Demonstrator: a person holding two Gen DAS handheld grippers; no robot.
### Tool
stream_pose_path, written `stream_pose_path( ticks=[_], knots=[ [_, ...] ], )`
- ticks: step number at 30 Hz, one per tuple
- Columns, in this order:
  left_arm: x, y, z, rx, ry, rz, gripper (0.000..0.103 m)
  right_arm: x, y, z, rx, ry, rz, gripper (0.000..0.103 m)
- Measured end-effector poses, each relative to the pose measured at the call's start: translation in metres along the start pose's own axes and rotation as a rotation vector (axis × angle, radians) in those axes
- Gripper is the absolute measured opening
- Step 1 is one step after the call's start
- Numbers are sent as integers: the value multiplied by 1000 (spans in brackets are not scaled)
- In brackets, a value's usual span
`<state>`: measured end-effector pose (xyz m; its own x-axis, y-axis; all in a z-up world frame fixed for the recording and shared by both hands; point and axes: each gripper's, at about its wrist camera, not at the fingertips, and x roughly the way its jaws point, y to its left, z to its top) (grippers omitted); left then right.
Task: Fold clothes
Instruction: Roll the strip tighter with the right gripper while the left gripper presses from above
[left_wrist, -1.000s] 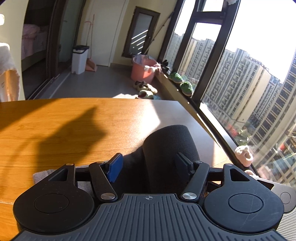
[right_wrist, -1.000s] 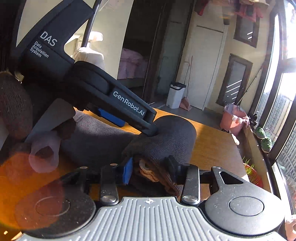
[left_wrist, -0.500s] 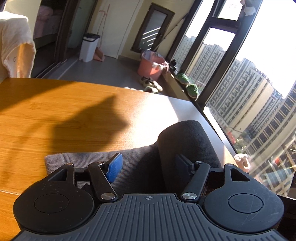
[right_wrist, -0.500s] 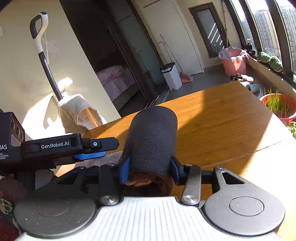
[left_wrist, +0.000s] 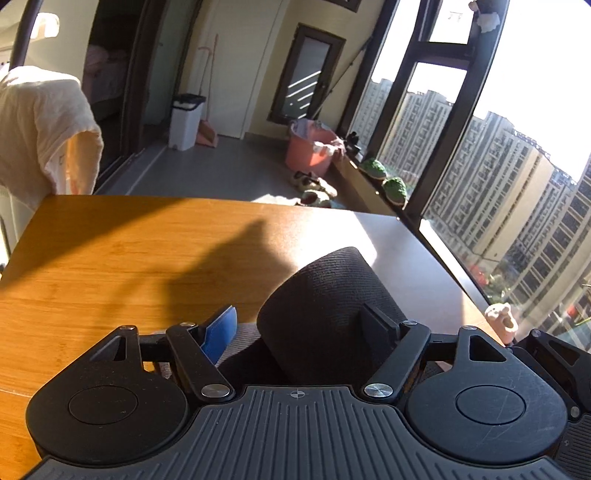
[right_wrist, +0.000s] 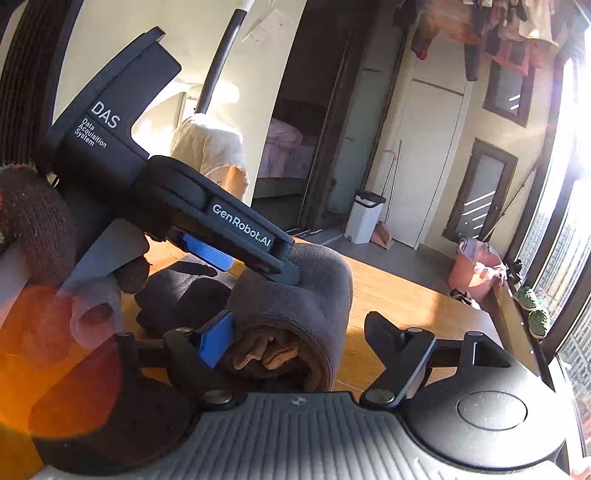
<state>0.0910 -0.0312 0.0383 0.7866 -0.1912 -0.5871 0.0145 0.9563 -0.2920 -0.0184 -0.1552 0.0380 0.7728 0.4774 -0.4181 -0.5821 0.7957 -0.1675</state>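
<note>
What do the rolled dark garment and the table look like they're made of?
The rolled garment looks like a soft knit, matte charcoal outside with a brownish fuzzy lining at its open end. The table looks like wood or bamboo veneer: warm orange, fine straight grain, smooth satin sheen.

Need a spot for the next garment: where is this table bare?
Bare wood runs ahead and left of the rolled garment to the table's far edge; a sunlit strip separates roll and window side. Crowded near the left gripper, right gripper and folded cloth.

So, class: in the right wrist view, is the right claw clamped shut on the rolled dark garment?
No: the right claw stands open, with only its blue pad beside the rolled dark garment.
</note>
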Motion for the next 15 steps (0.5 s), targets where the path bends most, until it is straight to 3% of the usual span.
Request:
stream_pose_path(
  ticks=[3, 6, 8, 11, 15],
  knots=[
    [6, 12, -1, -55, 12, -18, 82, 14, -6, -9, 107, 3, 42, 87],
    [9, 15, -2, -78, 13, -29, 83, 21, -12, -11, 175, -1, 30, 51],
    [8, 15, 1, -91, 5, -36, 82, 18, -21, -8, 148, 1, 24, 41],
    [-1, 21, 9, -128, -21, -60, 83, 15, -26, -4, 14, 2, -47, 35],
    [-19, 29, 19, -132, -76, -49, 90, 18, 19, -2, -320, 0, -149, 35]
  ],
)
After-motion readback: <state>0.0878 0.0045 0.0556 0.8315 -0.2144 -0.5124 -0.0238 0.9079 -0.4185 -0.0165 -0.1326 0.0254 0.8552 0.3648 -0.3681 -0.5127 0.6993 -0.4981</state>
